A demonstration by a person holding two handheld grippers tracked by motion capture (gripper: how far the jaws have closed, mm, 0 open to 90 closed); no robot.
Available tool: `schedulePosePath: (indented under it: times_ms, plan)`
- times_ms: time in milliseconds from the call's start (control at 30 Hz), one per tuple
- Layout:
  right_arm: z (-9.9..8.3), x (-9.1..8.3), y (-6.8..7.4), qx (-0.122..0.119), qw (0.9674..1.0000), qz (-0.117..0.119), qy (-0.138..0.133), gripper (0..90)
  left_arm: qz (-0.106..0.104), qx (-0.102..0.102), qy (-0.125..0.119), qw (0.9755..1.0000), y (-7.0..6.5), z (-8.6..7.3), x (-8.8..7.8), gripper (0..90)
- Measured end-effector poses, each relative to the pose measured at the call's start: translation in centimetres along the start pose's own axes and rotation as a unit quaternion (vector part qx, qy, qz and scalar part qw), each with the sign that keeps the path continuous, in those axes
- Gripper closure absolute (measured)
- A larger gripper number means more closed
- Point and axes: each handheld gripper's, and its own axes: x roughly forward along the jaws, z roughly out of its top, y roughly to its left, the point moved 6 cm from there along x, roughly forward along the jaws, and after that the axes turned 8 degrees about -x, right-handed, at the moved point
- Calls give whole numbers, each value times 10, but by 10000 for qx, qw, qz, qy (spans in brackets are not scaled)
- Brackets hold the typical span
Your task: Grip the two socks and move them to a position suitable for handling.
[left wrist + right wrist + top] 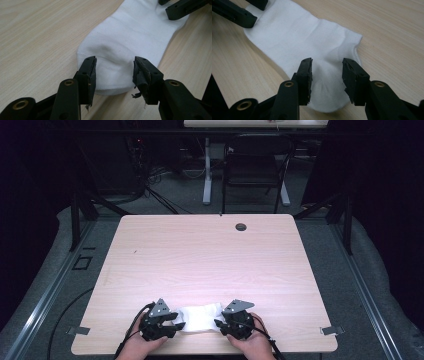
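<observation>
White sock (200, 318) flat by table's (210, 255) near edge, left gripper (114, 65) and right gripper (327, 65) both agape over its ends, gripping nothing; risk of snagging cloth on frayed pads.

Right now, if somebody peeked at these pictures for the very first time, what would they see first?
Probably the white sock, lying flat near the front edge of the pale wooden table. A black left gripper sits at one end of it and a right gripper at the other, each with its jaws apart over the cloth. Behind the table, a dark chair stands on the grey floor.
</observation>
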Motion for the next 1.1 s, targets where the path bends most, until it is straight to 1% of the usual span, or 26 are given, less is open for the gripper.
schedulePosePath:
  times_ms: [233, 333, 400, 600, 700, 767, 833, 933, 1000, 1100]
  plan:
    - [-2, 1, 0, 29, 10000, 32, -9, 603, 44, 116, -37, 9999, 1, -1, 3, 523]
    - [-1, 2, -1, 73, 10000, 30, -24, 604, 53, 70, -79, 9999, 3, 0, 4, 525]
    - [-1, 2, -2, 67, 10000, 32, -3, 604, 68, 77, -93, 9999, 5, 1, 4, 526]
    - [1, 5, -6, 116, 9999, 2, -65, 602, 135, 68, -152, 9998, 9, 4, 7, 527]
    - [2, 6, -7, 112, 9999, -2, -62, 601, 149, 25, -176, 9997, 11, 6, 8, 526]
    - [3, 7, -8, 139, 9998, -41, -117, 600, 170, 50, -188, 9997, 13, 7, 9, 526]
    - [4, 8, -10, 111, 9999, -58, -85, 599, 196, 74, -206, 9996, 14, 8, 10, 525]
    - [5, 10, -11, 146, 9998, -78, -115, 599, 211, 68, -227, 9995, 17, 10, 11, 522]
    - [6, 11, -12, 164, 9998, -83, -119, 599, 196, 13, -251, 9995, 17, 11, 12, 520]
    - [7, 12, -13, 200, 9996, -87, -150, 599, 219, 26, -264, 9994, 20, 12, 12, 519]
